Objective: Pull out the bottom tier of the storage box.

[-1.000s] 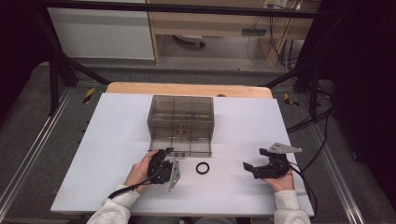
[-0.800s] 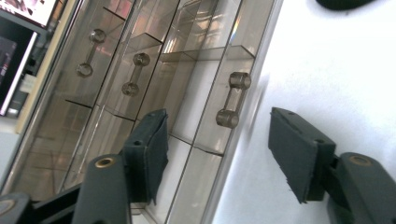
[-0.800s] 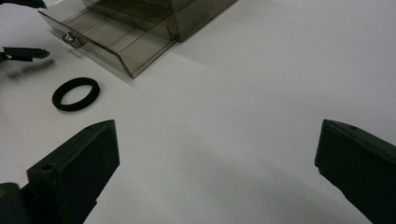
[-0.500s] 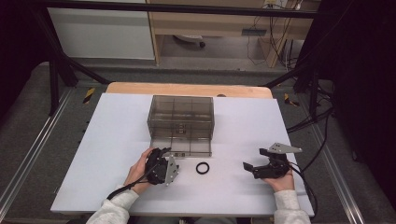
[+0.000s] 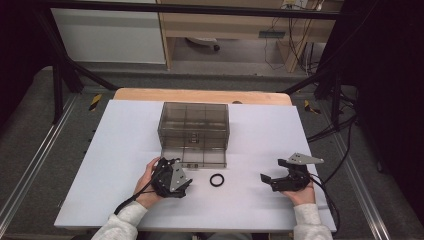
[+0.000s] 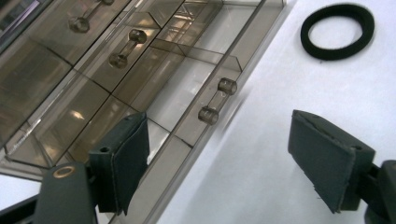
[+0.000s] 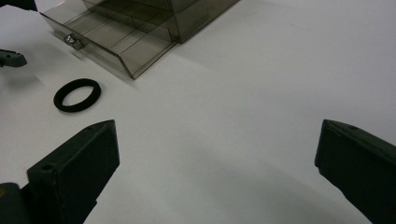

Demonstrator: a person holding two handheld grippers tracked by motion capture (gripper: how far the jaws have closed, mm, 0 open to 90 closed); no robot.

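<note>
A smoky clear drawer box stands mid-table with its bottom drawer pulled out toward me. My left gripper hovers at that drawer's front; its jaws have just been opening and stand apart. The drawer's small bar handle lies ahead of the gap, with neither pad on it. A black ring lies flat on the white tabletop just right of the left gripper. My right gripper rests at the right, held by a hand, open with nothing between its fingers, pointing left toward the ring.
The white table has bare room to the left and right of the box. Cables trail from both grippers, the right one toward the table's right edge. The box's upper drawers are shut.
The left gripper has shifted and turned slightly in the hand at the drawer front. Right gripper, ring and drawer box have stayed put.
</note>
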